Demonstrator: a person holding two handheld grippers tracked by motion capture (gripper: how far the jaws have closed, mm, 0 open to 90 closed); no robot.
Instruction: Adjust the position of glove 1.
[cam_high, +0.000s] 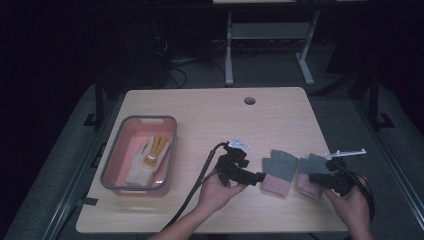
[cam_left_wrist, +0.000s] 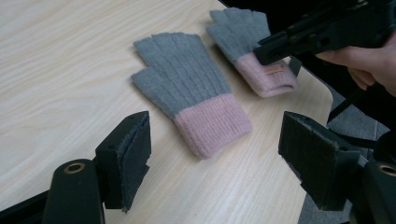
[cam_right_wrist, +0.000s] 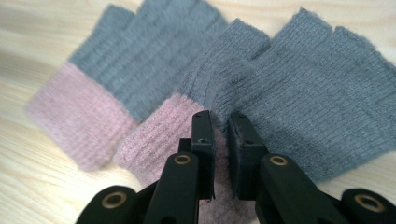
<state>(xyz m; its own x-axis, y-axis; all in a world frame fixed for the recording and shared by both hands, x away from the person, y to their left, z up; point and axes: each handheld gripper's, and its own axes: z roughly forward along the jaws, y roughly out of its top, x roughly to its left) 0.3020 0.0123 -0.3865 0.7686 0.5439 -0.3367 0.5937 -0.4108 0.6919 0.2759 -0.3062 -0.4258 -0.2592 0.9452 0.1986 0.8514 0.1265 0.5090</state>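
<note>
High view, pale wooden table, dark room

1. Both grippers are all black plastic, pretty chunky. The left gripper has a thick black cable trailing off its back, and the right gripper has one looping round too.
2. Each carries a pale grey three-cornered plate on top.
3. The jaws are flat black blocks with rough, fuzzy-looking dark pads.
4. Brass-coloured rings sit at the jaw pivots.
5. The person's forearms are bare, no sleeves showing.
</note>
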